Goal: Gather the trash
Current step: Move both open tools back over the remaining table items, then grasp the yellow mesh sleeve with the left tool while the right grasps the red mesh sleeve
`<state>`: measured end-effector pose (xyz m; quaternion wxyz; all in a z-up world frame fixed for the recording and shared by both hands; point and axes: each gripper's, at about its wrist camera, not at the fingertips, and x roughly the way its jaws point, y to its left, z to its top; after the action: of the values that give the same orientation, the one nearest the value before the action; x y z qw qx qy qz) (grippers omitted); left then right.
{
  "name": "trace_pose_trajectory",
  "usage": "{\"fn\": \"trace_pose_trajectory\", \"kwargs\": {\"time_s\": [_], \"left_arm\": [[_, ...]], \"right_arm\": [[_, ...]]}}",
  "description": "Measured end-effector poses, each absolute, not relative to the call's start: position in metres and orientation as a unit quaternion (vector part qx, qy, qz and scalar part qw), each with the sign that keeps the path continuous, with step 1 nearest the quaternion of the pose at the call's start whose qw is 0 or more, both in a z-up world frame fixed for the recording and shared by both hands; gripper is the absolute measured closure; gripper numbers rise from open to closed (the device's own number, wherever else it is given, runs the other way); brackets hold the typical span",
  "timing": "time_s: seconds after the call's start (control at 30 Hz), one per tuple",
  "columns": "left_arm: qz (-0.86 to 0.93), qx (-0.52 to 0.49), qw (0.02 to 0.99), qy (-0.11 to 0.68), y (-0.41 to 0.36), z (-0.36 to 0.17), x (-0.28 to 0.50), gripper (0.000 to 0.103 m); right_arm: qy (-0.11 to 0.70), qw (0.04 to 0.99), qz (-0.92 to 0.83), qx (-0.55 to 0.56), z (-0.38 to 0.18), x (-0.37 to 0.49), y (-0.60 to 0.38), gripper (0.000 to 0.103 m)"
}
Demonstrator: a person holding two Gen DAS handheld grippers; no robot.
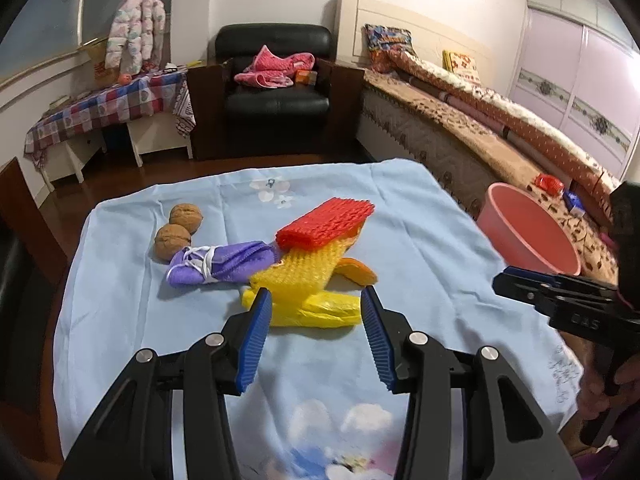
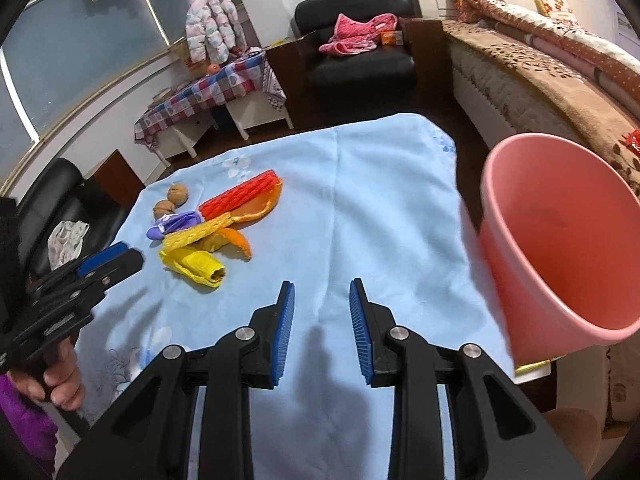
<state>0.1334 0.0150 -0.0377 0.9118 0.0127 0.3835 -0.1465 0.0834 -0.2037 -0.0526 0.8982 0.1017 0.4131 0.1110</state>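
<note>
A pile of trash lies on the light blue tablecloth [image 1: 420, 240]: a crumpled yellow plastic bag [image 1: 316, 310], a yellow foam net [image 1: 304, 268], a red foam net [image 1: 326, 222], orange peel [image 1: 358, 270], a purple cloth bundle [image 1: 220, 266] and two walnuts [image 1: 178, 228]. My left gripper [image 1: 316, 304] is open, its fingers on either side of the yellow bag. My right gripper [image 2: 322, 292] is open and empty over bare cloth, right of the pile [image 2: 212, 232]. A pink bucket [image 2: 560, 240] stands at the table's right edge.
A bed [image 1: 500, 120] runs along the right side. A black armchair [image 1: 276, 80] with pink clothes stands beyond the table. A side table with a checked cloth [image 1: 108, 108] is at the far left. Dark floor surrounds the table.
</note>
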Motion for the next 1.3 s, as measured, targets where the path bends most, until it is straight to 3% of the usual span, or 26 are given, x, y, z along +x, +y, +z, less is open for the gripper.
{"fn": "trace_pose_trajectory", "kwargs": {"time_s": [0.4,0.57,0.67,1.0,1.3], "left_arm": [[-0.176,0.091,0.905,0.377,-0.005,-0.063,0.165,0.059],[-0.181,0.093,0.901,0.384,-0.003,-0.075,0.171,0.088],[-0.185,0.077,0.900,0.387,0.002,-0.076,0.170,0.094],[-0.209,-0.003,0.894,0.396,0.023,-0.073,0.144,0.095],[-0.219,-0.016,0.889,0.402,0.025,-0.079,0.127,0.095]], "right_arm": [[0.428,0.892,0.117,0.092,-0.050,0.113,-0.191,0.074],[0.427,0.890,0.129,0.091,-0.041,0.128,-0.178,0.074],[0.430,0.887,0.140,0.096,-0.038,0.135,-0.169,0.074],[0.466,0.846,0.180,0.184,-0.049,0.165,-0.147,0.074],[0.495,0.796,0.174,0.304,-0.074,0.194,-0.147,0.074]]}}
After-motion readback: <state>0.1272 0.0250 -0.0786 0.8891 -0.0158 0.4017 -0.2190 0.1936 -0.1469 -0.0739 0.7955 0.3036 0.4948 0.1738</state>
